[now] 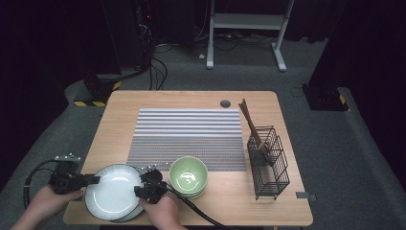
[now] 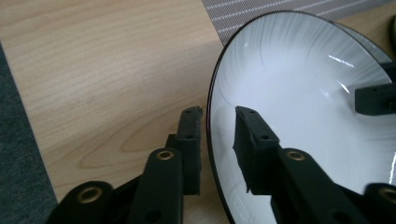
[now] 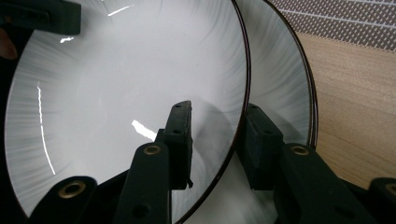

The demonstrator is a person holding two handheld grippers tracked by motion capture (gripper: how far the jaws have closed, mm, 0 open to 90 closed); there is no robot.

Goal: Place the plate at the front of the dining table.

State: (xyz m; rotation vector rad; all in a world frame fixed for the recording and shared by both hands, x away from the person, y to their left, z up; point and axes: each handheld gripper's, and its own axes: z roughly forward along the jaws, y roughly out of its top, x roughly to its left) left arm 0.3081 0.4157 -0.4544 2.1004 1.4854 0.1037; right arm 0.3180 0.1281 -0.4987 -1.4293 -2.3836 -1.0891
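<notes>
Black jaws of both grippers, left (image 2: 218, 116) and right (image 3: 217, 112), straddle opposite rims of the top plate (image 1: 115, 190), unclamped, at the table's (image 1: 287, 201) near edge; glazed, slippery, breakable, best held by rims.

Both forearms come in from the near edge, low and roughly level. The left hand (image 1: 45, 199) grasps the left gripper (image 1: 95, 180), which points right across the scene; its jaws stand parted, with a small gap between them. The right hand (image 1: 163, 211) holds the right gripper (image 1: 139, 188), pointing left toward the other; its jaws are also parted, about as wide.
</notes>
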